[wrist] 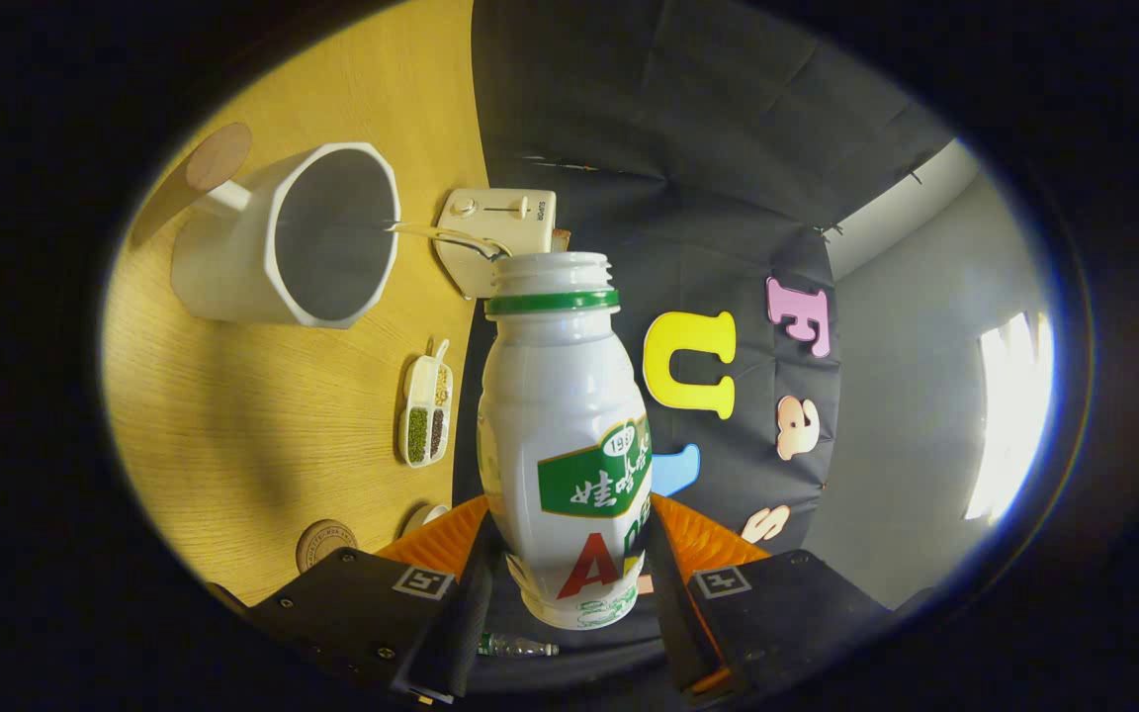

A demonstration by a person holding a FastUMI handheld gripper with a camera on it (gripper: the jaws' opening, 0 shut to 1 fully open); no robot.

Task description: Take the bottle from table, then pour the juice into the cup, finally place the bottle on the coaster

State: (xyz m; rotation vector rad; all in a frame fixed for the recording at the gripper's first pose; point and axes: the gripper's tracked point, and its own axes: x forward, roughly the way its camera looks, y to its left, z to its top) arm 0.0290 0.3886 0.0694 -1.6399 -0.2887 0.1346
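bottle tipped toward cup, stream running from its mouth

the gripper [569, 578] is closed on the lower body of the bottle [562, 435], one finger pressing each side. the bottle is white with a green neck ring and a green label; its cap is off and the threaded mouth points away from the fingers. the scene appears rotated, so the bottle is tilted over the table [263, 435], though how steeply cannot be told. a thin clear stream [441, 235] leaves the mouth and arcs across to the cup [288, 237], meeting it at the rim. the cup is white, faceted, with a handle on its far side, and stands on the wooden table well ahead of the fingers; its inside looks grey and the liquid level cannot be made out. a round brown coaster [219, 156] lies beyond the cup's handle. a second round coaster [324, 544] lies near the left finger. between them sit a divided dish [424, 410] of dark and green grains and a white toaster [495, 232] near the wall.
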